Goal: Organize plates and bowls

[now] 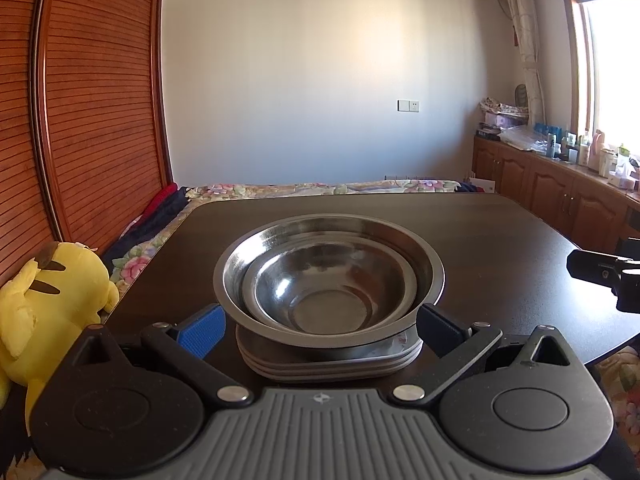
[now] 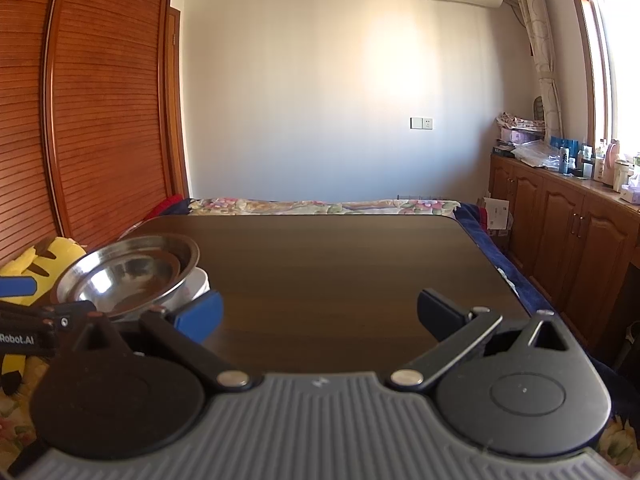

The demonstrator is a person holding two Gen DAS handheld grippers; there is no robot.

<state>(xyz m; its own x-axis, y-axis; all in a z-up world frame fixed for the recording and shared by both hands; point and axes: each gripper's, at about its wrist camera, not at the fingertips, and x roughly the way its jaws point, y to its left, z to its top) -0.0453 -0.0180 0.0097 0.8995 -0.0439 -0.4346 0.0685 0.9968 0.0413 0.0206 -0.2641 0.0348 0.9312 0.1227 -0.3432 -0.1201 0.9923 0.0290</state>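
Two steel bowls are nested: a small bowl (image 1: 328,292) lies inside a large bowl (image 1: 434,276). They rest on a low stack of plates (image 1: 332,368) near the front of the dark table (image 1: 480,232). My left gripper (image 1: 320,330) is open, its fingers either side of the stack; I cannot tell if they touch it. My right gripper (image 2: 320,316) is open over bare table (image 2: 340,264), holding nothing. In the right wrist view the bowls (image 2: 128,276) and plates (image 2: 198,282) sit at far left, beside the left gripper (image 2: 24,320). The right gripper (image 1: 600,276) shows at the left wrist view's right edge.
A yellow plush toy (image 1: 48,304) leans off the table's left edge. A bed with a floral cover (image 1: 300,190) lies beyond the far edge. Slatted wooden doors (image 1: 92,100) stand left, and wooden cabinets (image 1: 540,188) with clutter on top run along the right.
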